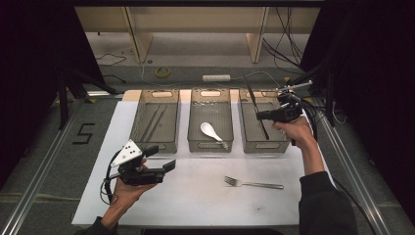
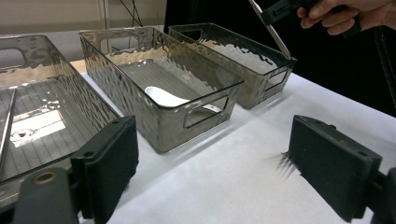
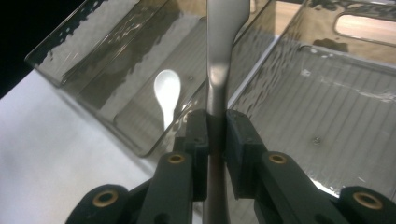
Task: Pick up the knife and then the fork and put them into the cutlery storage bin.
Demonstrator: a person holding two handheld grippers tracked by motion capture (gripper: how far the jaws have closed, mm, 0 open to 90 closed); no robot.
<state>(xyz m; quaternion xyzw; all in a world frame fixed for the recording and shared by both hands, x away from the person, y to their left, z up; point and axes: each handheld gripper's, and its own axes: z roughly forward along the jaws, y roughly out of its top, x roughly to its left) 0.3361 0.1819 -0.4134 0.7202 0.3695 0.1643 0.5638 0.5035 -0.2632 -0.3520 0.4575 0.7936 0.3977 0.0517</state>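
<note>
Knife, slim, silvery, upright

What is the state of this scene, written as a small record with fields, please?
right gripper: shut on a flat metal knife, held above the right clear plastic bin
left gripper: open, holding nothing, over the white table cover
middle clear plastic bin: one white ceramic spoon
left clear plastic bin: long thin metal pieces, kind unclear
silver metal fork: lying on the cover, outside the bins
</note>
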